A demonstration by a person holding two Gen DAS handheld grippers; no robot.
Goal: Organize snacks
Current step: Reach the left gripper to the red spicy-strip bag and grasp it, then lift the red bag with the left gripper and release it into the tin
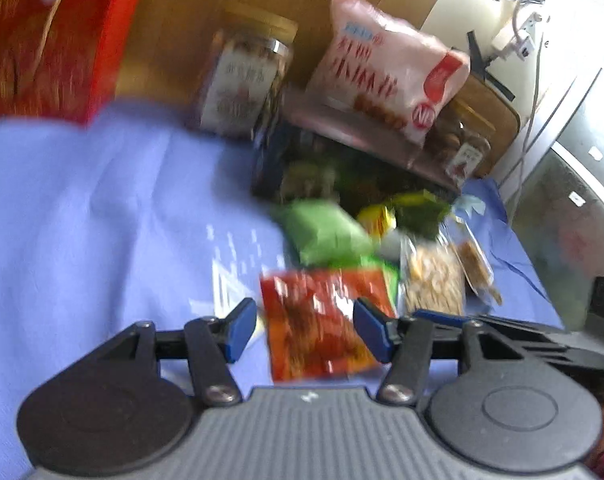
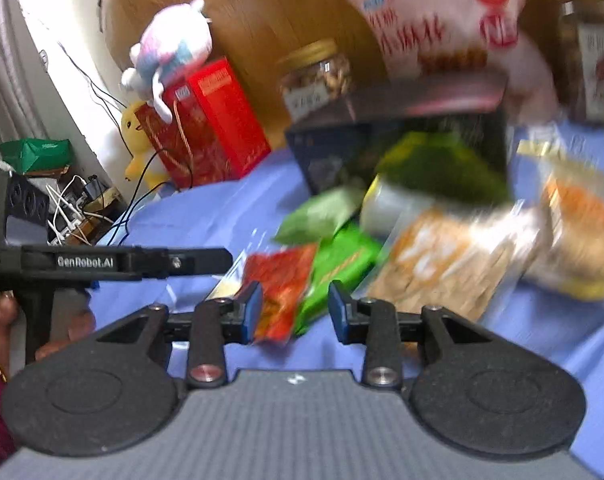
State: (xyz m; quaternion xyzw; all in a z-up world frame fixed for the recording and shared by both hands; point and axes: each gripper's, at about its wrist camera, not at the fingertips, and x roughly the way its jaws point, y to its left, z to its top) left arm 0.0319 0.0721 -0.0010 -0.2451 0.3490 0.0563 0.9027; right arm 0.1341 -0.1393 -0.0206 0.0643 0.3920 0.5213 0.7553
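**Grippers hanging open over the snack pile**

Both grippers, left (image 1: 306, 330) and right (image 2: 295, 306), sit with jaws apart, nothing pinched. Pretty blurry, but: blue-covered bench (image 1: 81, 208), then the dark box (image 1: 302, 160) with a pink bag (image 1: 386, 68) on top, then loose packets in front. Red snack packet (image 1: 318, 328) lies flat between the left gripper's fingers, green packet (image 1: 326, 234) just behind it.

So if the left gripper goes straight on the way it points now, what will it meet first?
Most likely the red-orange snack packet, which lies on the blue cloth framed by the open left gripper. The picture is blurred, so depth is uncertain. The green packets lie beyond it.
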